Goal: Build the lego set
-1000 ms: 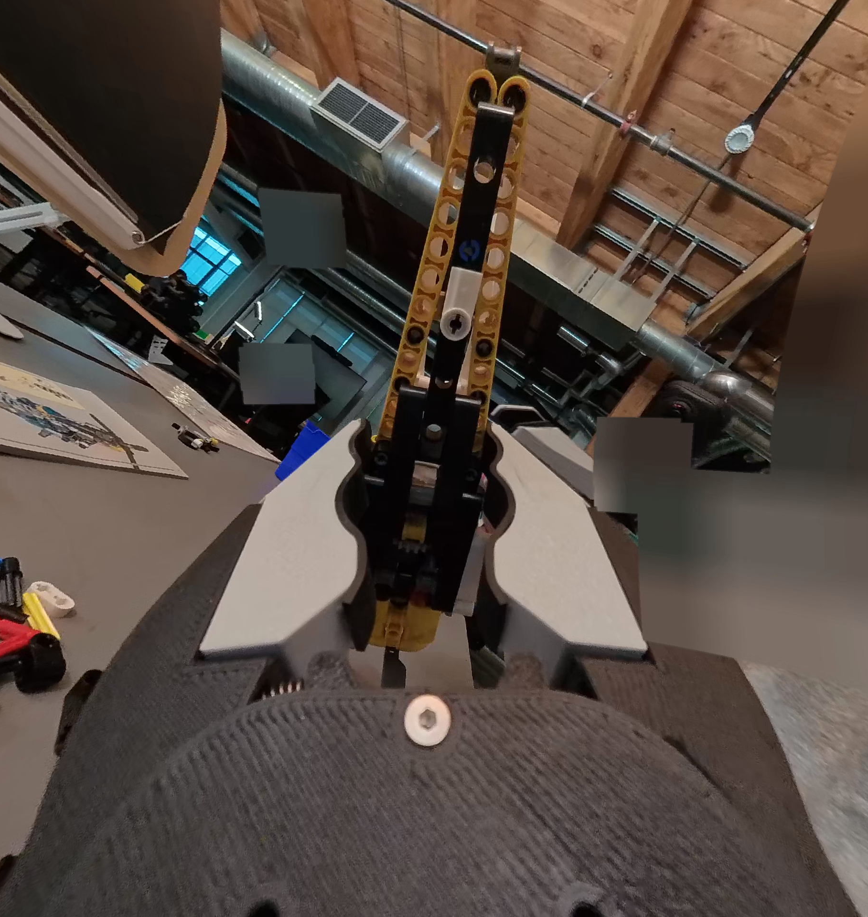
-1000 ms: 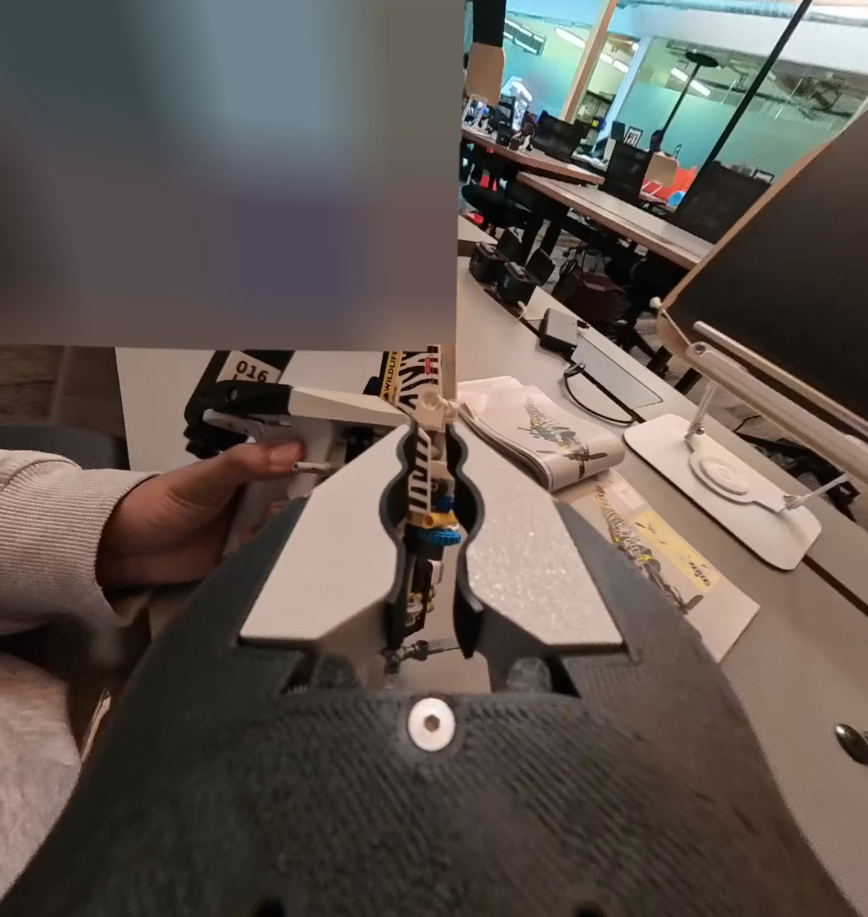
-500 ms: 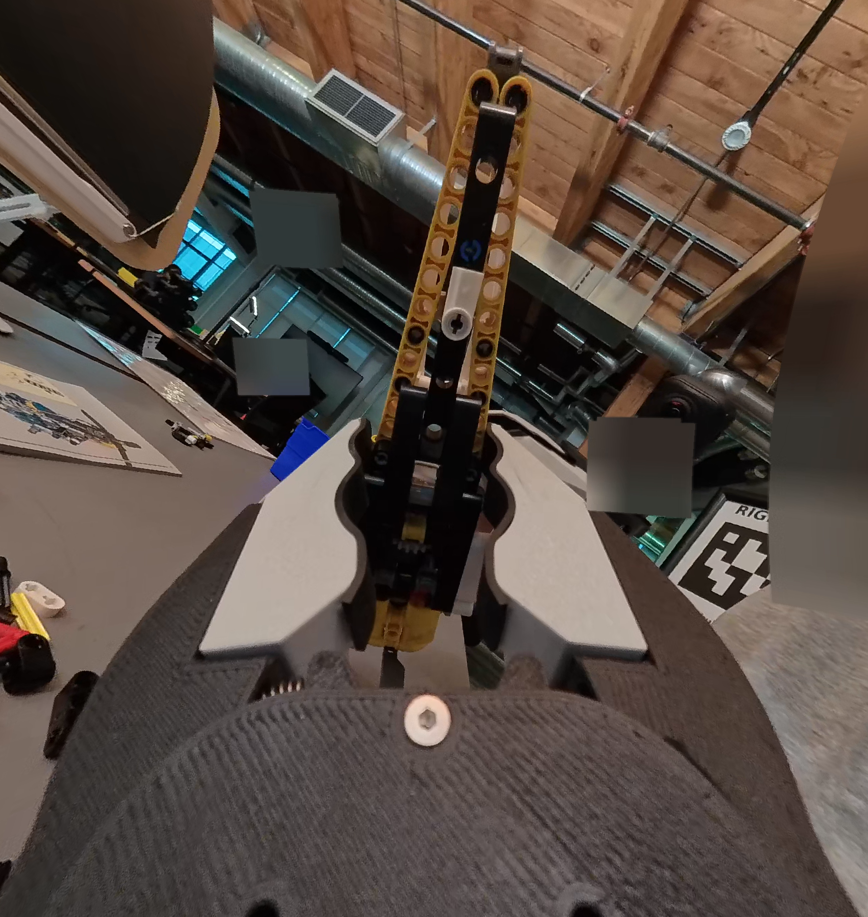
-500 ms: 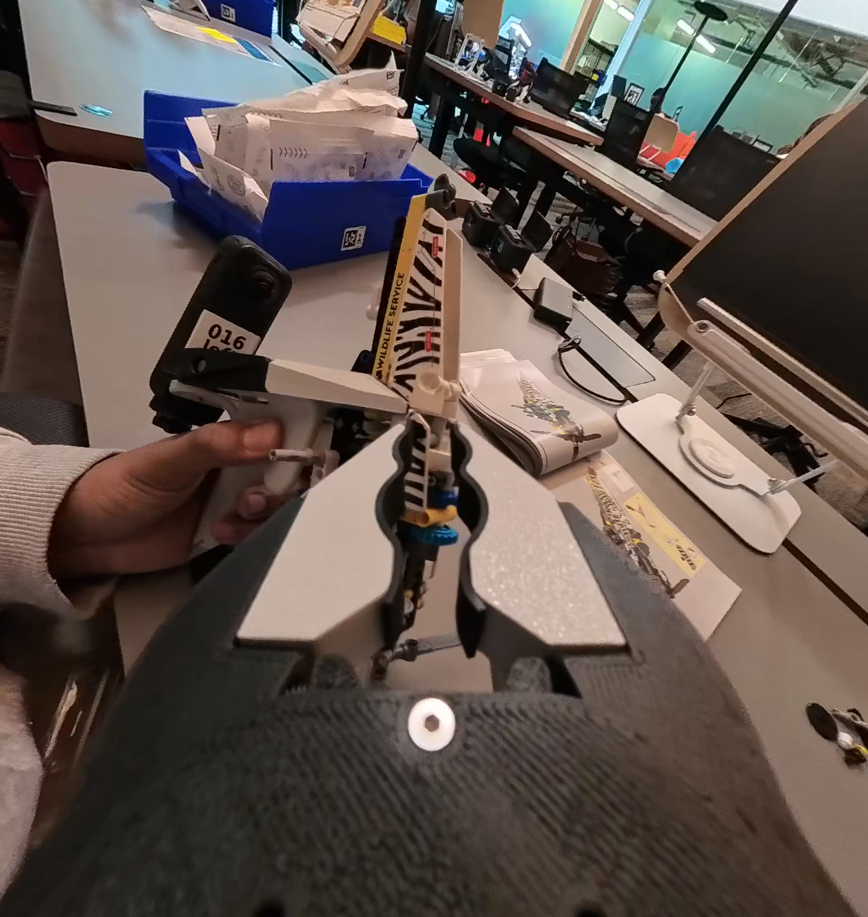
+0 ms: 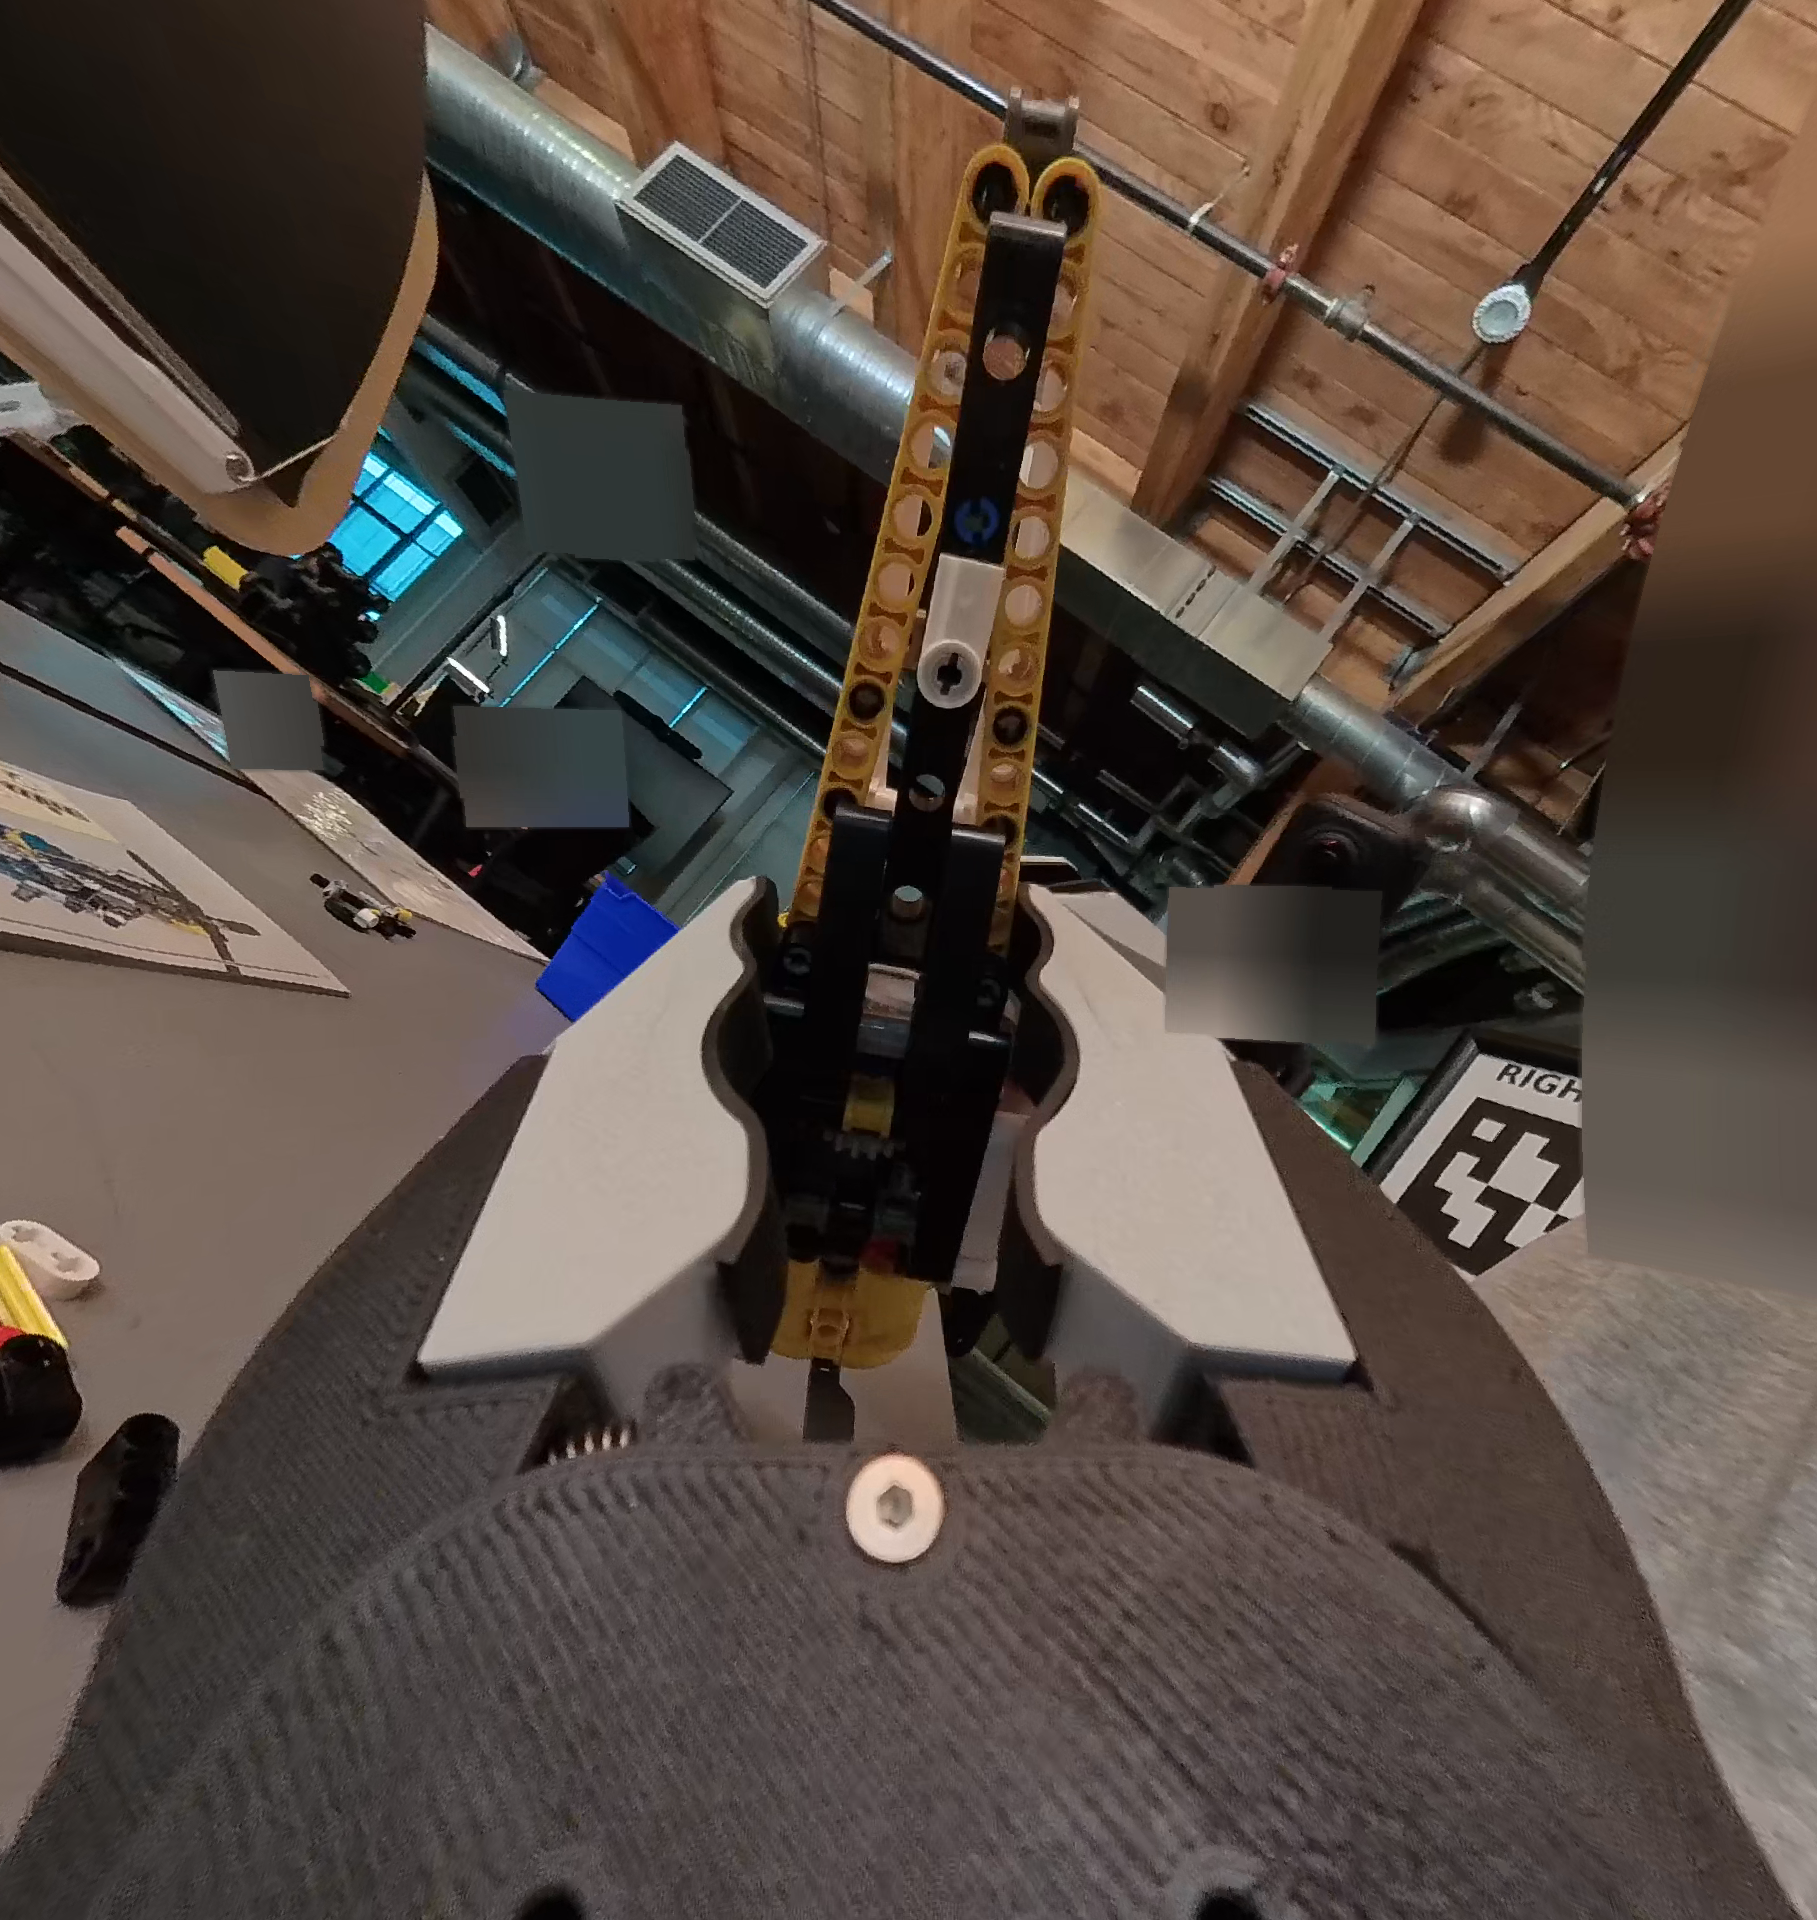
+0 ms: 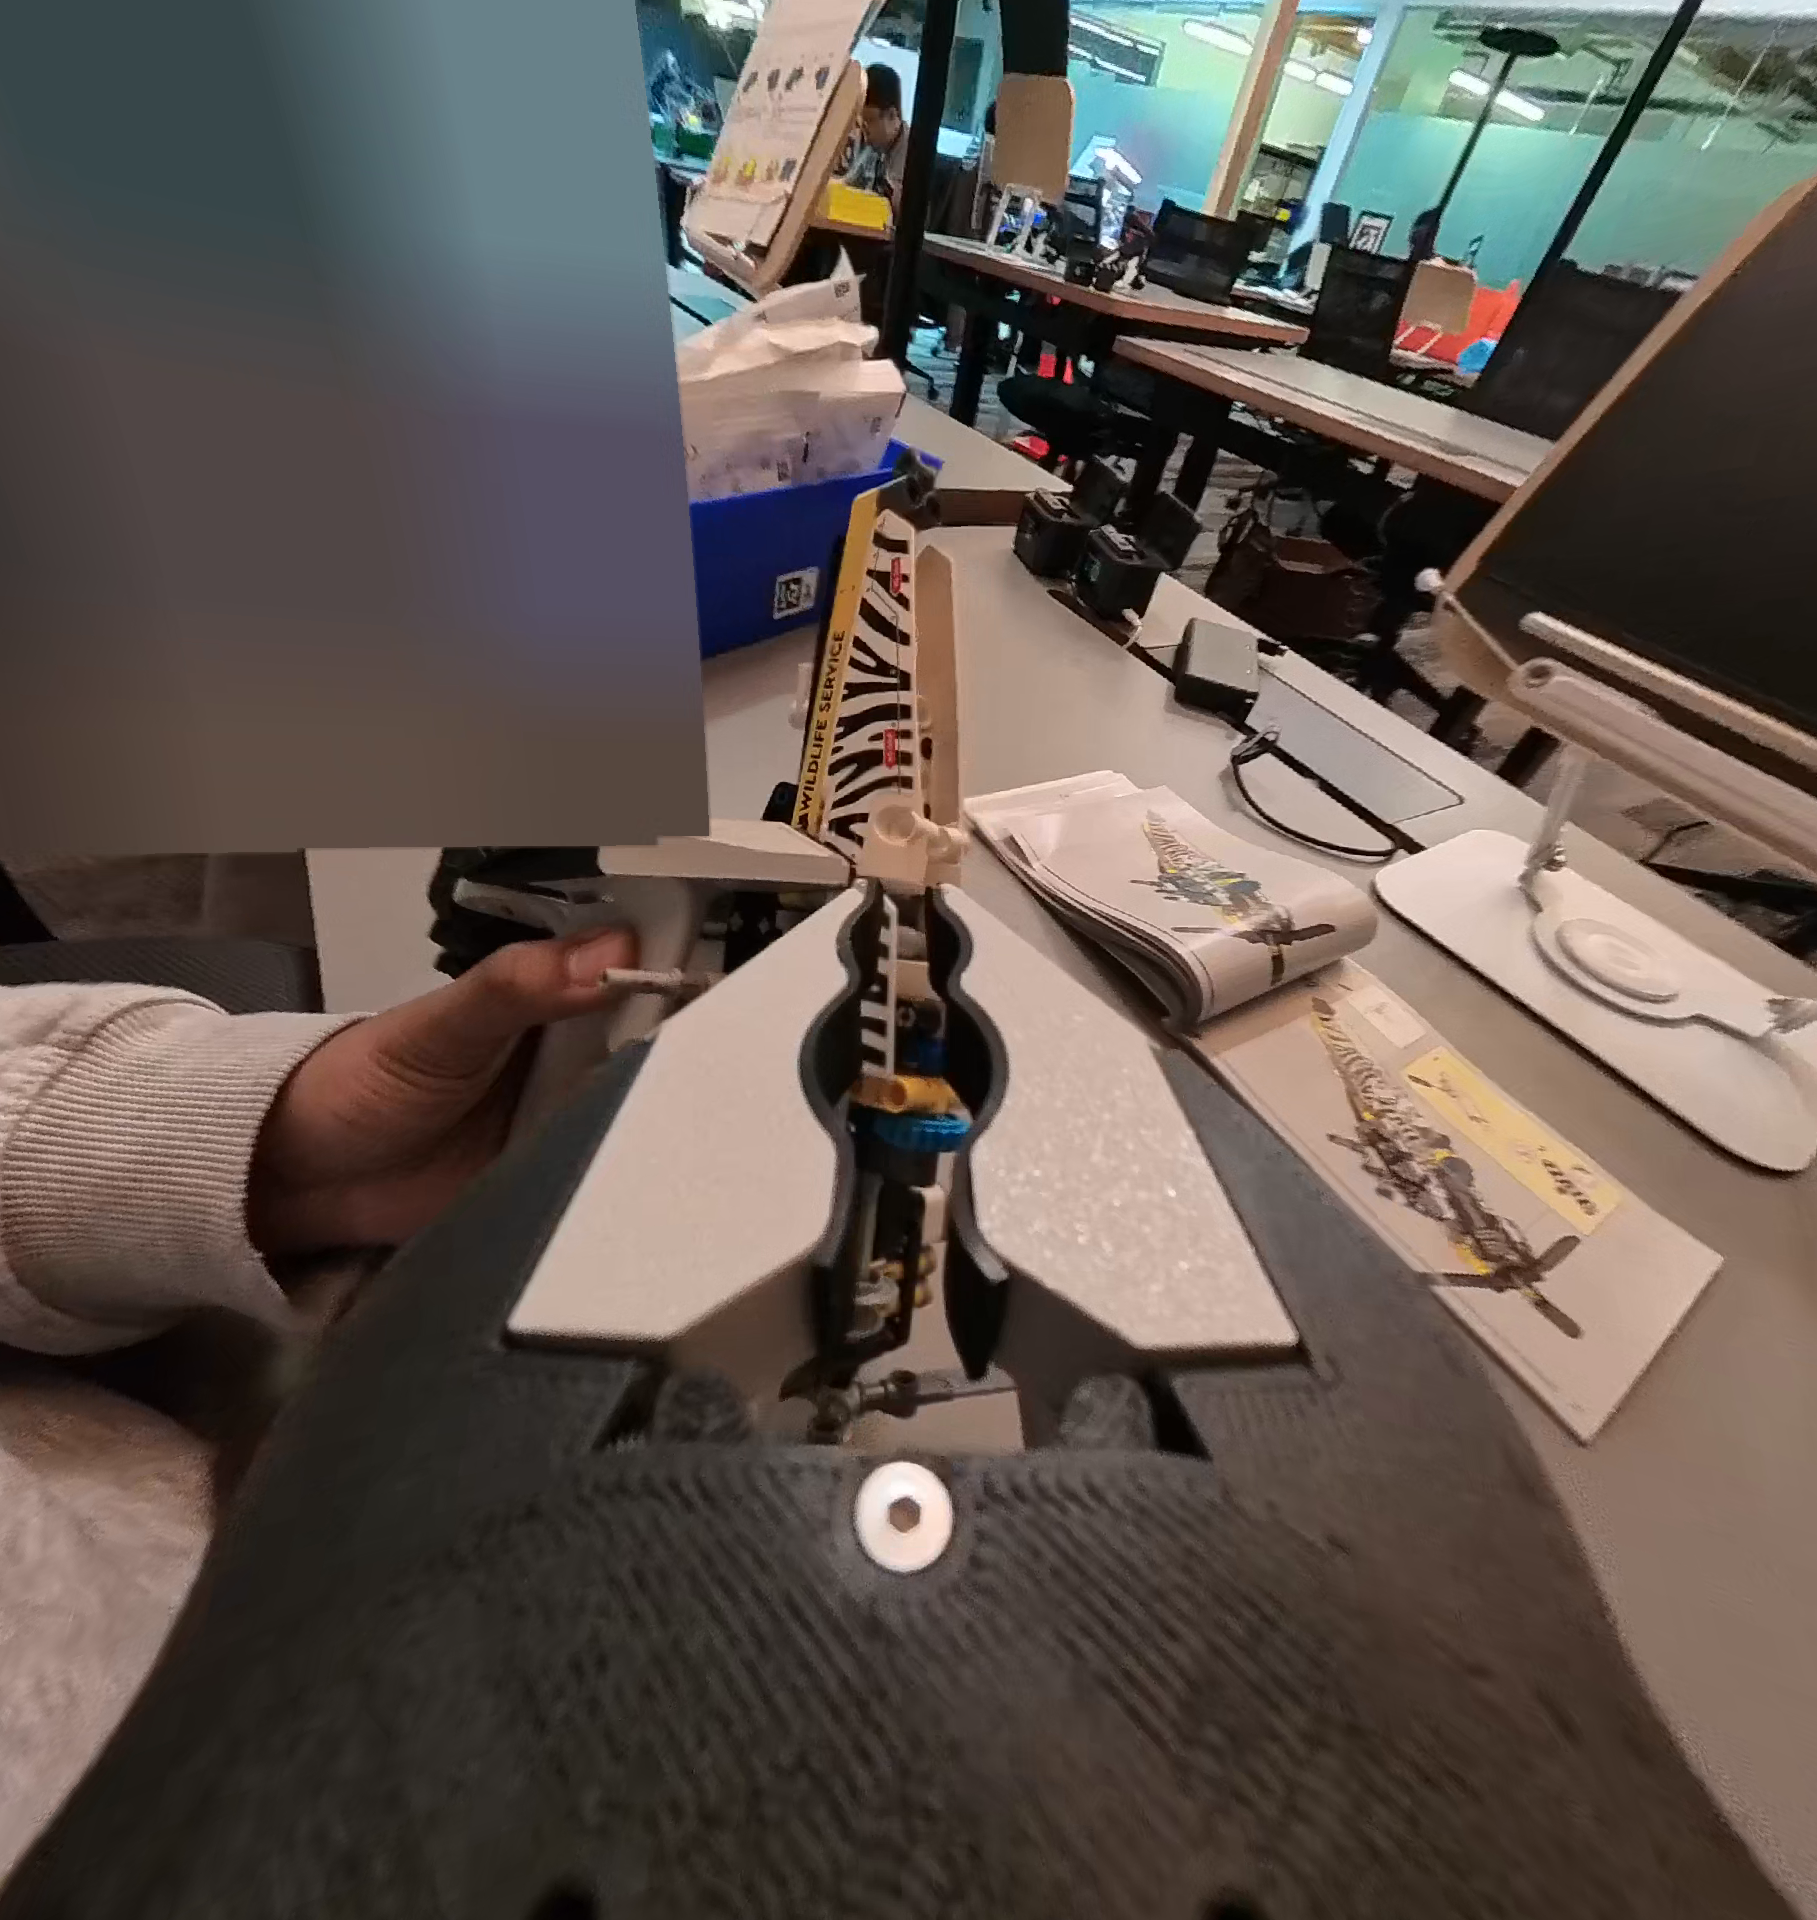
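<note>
Partly built model (image 5: 971, 582) clamped by left gripper (image 5: 888, 1049) and right gripper (image 6: 902, 1039); loose pieces (image 5: 10, 1320) left unassembled

Clamped between both grippers: lego model (image 5: 971, 582). Left of left gripper (image 5: 888, 1049), on table (image 5: 260, 1101), loose pieces (image 5: 21, 1320); farther behind, instruction sheet (image 5: 83, 883). Right of right gripper (image 6: 899, 1039): booklet (image 6: 1174, 904).

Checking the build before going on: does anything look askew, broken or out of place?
Nothing stands out. The model sits straight in the left gripper and right gripper; loose parts lie flat on the table.
</note>
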